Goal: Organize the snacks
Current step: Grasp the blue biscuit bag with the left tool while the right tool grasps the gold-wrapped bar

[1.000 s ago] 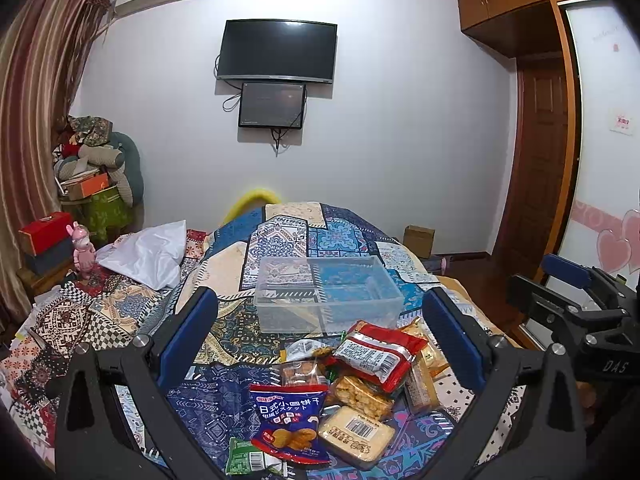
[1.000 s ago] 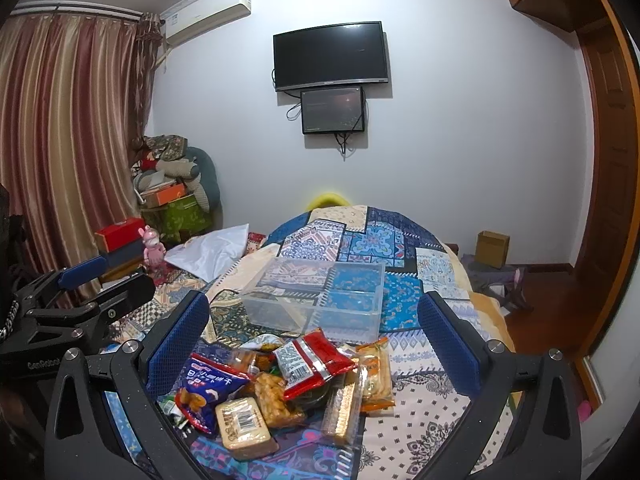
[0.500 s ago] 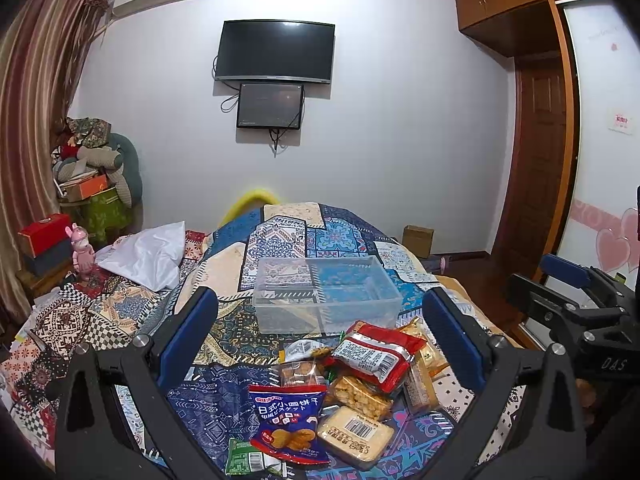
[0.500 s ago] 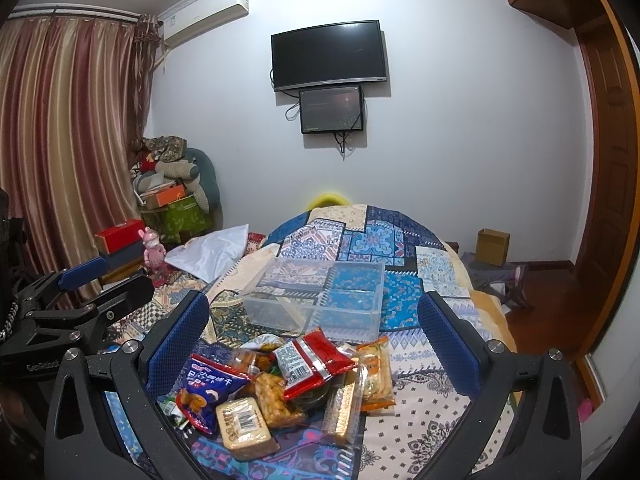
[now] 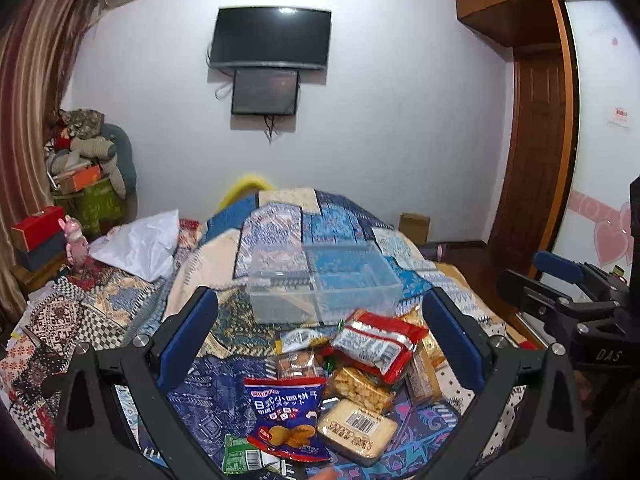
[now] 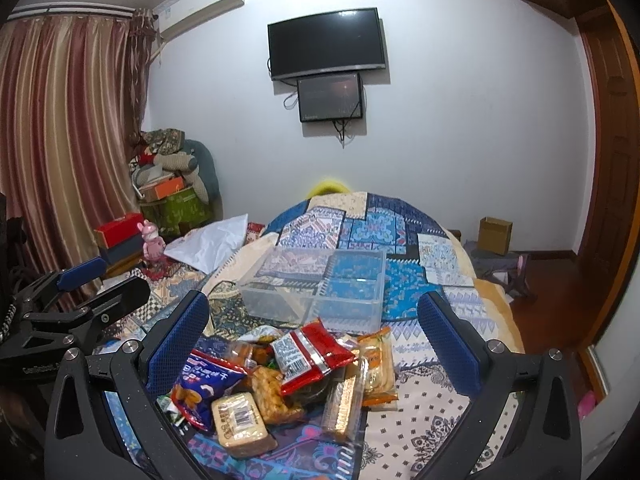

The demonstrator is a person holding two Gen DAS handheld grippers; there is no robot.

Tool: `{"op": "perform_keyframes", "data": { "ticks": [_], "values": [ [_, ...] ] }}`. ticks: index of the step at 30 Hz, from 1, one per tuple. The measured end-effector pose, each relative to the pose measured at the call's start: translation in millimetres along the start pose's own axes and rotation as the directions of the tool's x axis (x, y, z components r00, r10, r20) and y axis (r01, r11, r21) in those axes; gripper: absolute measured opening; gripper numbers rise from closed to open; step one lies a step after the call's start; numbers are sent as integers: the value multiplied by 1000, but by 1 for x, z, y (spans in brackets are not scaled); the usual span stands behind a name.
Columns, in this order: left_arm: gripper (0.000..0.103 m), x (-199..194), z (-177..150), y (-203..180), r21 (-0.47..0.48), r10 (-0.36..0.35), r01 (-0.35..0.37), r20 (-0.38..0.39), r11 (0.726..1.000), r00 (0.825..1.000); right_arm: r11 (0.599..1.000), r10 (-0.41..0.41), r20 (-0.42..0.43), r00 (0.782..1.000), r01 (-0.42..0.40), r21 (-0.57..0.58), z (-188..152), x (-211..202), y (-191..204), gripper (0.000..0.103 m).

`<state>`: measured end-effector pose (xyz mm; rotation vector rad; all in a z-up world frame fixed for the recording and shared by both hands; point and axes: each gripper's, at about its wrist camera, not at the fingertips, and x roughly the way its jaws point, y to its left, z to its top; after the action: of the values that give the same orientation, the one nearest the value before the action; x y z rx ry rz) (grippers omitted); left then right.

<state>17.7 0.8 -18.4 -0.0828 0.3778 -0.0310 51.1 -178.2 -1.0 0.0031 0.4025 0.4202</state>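
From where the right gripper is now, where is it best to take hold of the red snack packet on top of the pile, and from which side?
Probably grip the red snack packet at its raised far end, coming from above. It lies tilted on top of the pile, nothing covers it, and the flat crimped edge there suits the open fingers of the right gripper.

I count one clear plastic bin [image 6: 316, 292], split into two compartments. Just in front of the bin lies one pile of snack packets: one blue biscuit bag [image 5: 286, 416], one red packet [image 5: 376, 346], one pale wrapped cake [image 5: 356, 428], one small green packet [image 5: 242, 454], and several clear-wrapped pastries I cannot count exactly. On the wall beyond the bin, I see two screens [image 6: 326, 42].
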Motion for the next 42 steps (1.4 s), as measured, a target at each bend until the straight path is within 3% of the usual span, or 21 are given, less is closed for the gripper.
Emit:
{"op": "perform_keyframes", "data": {
  "ticks": [5, 7, 9, 12, 22, 33, 35, 39, 42],
  "values": [
    [101, 20, -10, 7, -4, 13, -13, -63, 1000, 998, 1000, -17, -59, 998, 17, 10, -7, 14, -11, 103],
    [93, 31, -17, 11, -8, 14, -15, -103, 1000, 995, 1000, -27, -91, 996, 28, 14, -11, 22, -18, 103],
    [92, 44, -25, 16, -20, 11, -14, -154, 1000, 988, 999, -29, -130, 991, 32, 25, -17, 30, -25, 103],
    [90, 59, -36, 21, -25, 11, -17, -214, 1000, 977, 999, -14, -195, 981, 23, 48, -29, 40, -36, 95],
    [90, 93, -84, 42, -55, 40, -66, -383, 996, 923, 994, 36, -375, 926, 5, 106, -67, 67, -49, 79],
    [90, 118, -112, 44, -77, 6, -48, -473, 996, 881, 985, 104, -492, 864, -23, 169, -91, 98, -50, 53],
    [85, 119, -115, 46, -87, -1, -45, -466, 995, 885, 983, 122, -509, 852, -33, 181, -94, 103, -50, 52],
    [63, 124, -118, 48, -96, -21, -28, -473, 995, 881, 984, 123, -532, 838, -34, 174, -98, 114, -45, 52],
    [62, 124, -120, 46, -84, -15, -27, -465, 996, 885, 986, 120, -546, 829, -35, 163, -100, 122, -42, 49]
  ]
}}
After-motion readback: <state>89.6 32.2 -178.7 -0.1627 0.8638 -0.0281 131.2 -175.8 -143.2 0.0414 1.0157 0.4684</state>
